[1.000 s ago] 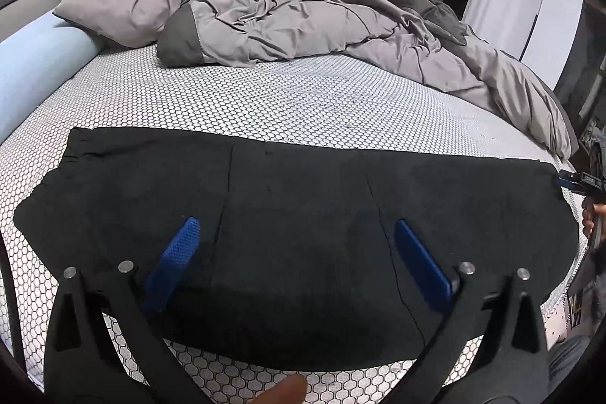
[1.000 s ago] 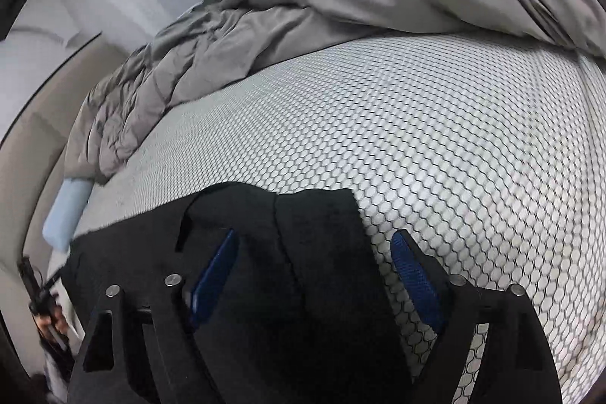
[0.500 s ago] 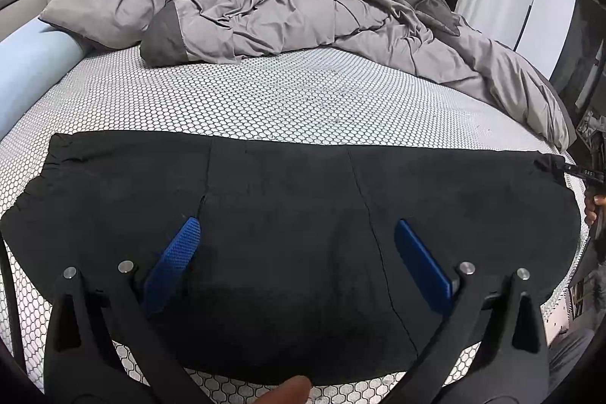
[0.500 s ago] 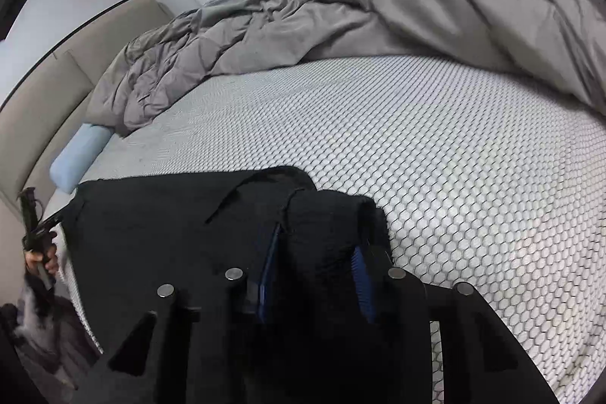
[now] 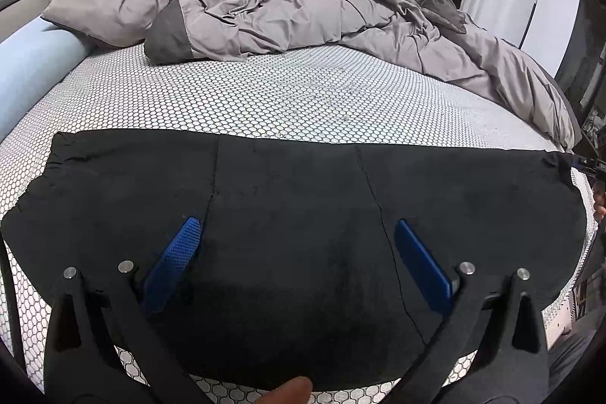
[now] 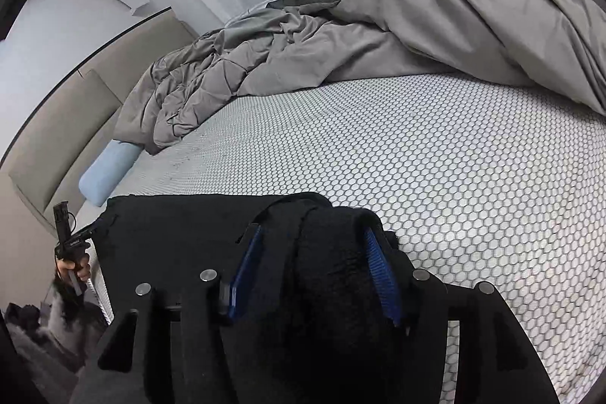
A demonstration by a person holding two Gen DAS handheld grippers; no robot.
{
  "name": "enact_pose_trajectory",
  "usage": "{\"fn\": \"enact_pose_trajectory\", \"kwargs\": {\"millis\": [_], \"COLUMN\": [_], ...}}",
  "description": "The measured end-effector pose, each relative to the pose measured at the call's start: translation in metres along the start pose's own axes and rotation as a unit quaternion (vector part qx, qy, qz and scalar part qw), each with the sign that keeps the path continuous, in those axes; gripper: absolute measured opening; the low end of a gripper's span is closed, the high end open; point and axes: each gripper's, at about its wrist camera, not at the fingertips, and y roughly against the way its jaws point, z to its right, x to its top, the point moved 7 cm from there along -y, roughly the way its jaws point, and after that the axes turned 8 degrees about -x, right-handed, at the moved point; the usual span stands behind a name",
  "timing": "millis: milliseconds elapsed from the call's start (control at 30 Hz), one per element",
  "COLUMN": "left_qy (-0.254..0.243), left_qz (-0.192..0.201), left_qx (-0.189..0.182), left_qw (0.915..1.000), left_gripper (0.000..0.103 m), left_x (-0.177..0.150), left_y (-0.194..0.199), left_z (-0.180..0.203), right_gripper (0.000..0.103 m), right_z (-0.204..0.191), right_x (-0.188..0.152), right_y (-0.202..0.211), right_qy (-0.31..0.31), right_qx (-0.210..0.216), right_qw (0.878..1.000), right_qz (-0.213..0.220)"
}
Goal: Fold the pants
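Note:
Black pants [image 5: 303, 199] lie flat across the honeycomb-patterned mattress [image 5: 265, 101], reaching from left to right. My left gripper [image 5: 297, 224] hovers open over their middle, blue pads wide apart with nothing between them. In the right wrist view, one end of the pants [image 6: 333, 252] is bunched into a raised hump between the blue pads of my right gripper [image 6: 314, 245]. Its jaws are opening, but the fabric still fills the gap and drapes over the right pad. From the left wrist view that gripper [image 5: 589, 167] shows at the pants' slightly lifted far-right corner.
A crumpled grey duvet [image 5: 284, 6] covers the far half of the bed. A light blue bolster [image 5: 30, 70] lies along the left side by the beige headboard [image 6: 57, 146]. White curtains hang behind. A fingertip [image 5: 288, 392] shows at the bottom edge.
My right gripper closed on the pants' end, then widened a little and rose, with the bunched fabric staying between its pads. My left gripper drifted slightly forward over the pants, still open.

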Motion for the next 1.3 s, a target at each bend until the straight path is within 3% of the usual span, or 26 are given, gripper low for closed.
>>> {"fn": "enact_pose_trajectory", "kwargs": {"millis": [167, 400, 533, 633, 667, 733, 800, 867, 900, 933, 1000, 1033, 1067, 1133, 1200, 1300], "left_qy": [-0.001, -0.011, -0.016, -0.015, -0.013, -0.006, 0.001, -0.004, -0.011, -0.021, -0.044, -0.05, -0.06, -0.081, -0.107, -0.128], "left_qz": [0.0, -0.007, -0.009, -0.018, -0.025, -0.045, -0.052, -0.047, -0.042, -0.034, -0.021, -0.019, -0.019, -0.026, -0.039, -0.086], "left_qx": [0.001, 0.001, 0.0, 0.01, 0.015, 0.028, 0.027, 0.028, 0.023, 0.015, -0.005, -0.013, -0.03, -0.06, -0.092, -0.147], "left_qw": [1.0, 0.9999, 0.9998, 0.9997, 0.9995, 0.9986, 0.9983, 0.9985, 0.9988, 0.9991, 0.9988, 0.9985, 0.9976, 0.9946, 0.9892, 0.977], "left_gripper": [0.102, 0.102, 0.102, 0.102, 0.102, 0.102, 0.102, 0.102, 0.102, 0.102, 0.102, 0.102, 0.102, 0.102, 0.102, 0.102], "left_x": [0.0, 0.001, 0.001, -0.001, -0.002, -0.007, -0.009, -0.009, -0.008, -0.007, -0.007, -0.007, -0.01, -0.017, -0.03, -0.056], "left_y": [-0.001, -0.012, -0.015, -0.022, -0.025, -0.034, -0.039, -0.036, -0.033, -0.03, -0.023, -0.021, -0.022, -0.027, -0.037, -0.062], "left_z": [0.0, 0.009, 0.013, 0.01, 0.007, 0.001, -0.002, 0.001, 0.006, 0.013, 0.036, 0.047, 0.065, 0.099, 0.138, 0.194], "right_gripper": [0.056, 0.056, 0.034, 0.013, 0.013, 0.013, 0.016, 0.027, 0.032, 0.044, 0.049, 0.062, 0.083, 0.098, 0.101, 0.102], "right_z": [-0.005, 0.006, 0.006, 0.01, 0.017, 0.03, 0.03, 0.025, 0.023, 0.021, 0.006, -0.007, -0.025, -0.063, -0.102, -0.16], "right_x": [-0.014, 0.001, -0.003, 0.004, 0.008, 0.004, -0.002, -0.001, 0.0, 0.001, 0.0, -0.003, -0.009, -0.019, -0.034, -0.065], "right_y": [0.003, -0.015, -0.026, -0.02, -0.019, -0.032, -0.046, -0.045, -0.039, -0.03, -0.002, 0.01, 0.02, 0.033, 0.03, -0.003], "right_qy": [0.036, 0.012, 0.024, 0.026, 0.012, -0.005, 0.009, 0.007, -0.002, -0.013, -0.026, -0.029, -0.027, -0.014, 0.011, 0.056], "right_qx": [0.014, -0.011, -0.035, -0.063, -0.085, -0.13, -0.185, -0.23, -0.246, -0.27, -0.298, -0.297, -0.291, -0.274, -0.251, -0.216], "right_qw": [0.999, 1.0, 0.999, 0.998, 0.996, 0.991, 0.982, 0.972, 0.969, 0.963, 0.954, 0.954, 0.956, 0.96, 0.966, 0.975], "right_qz": [-0.038, -0.018, -0.032, -0.006, 0.002, -0.024, -0.046, -0.042, -0.035, -0.026, 0.012, 0.022, 0.028, 0.054, 0.056, 0.011]}}
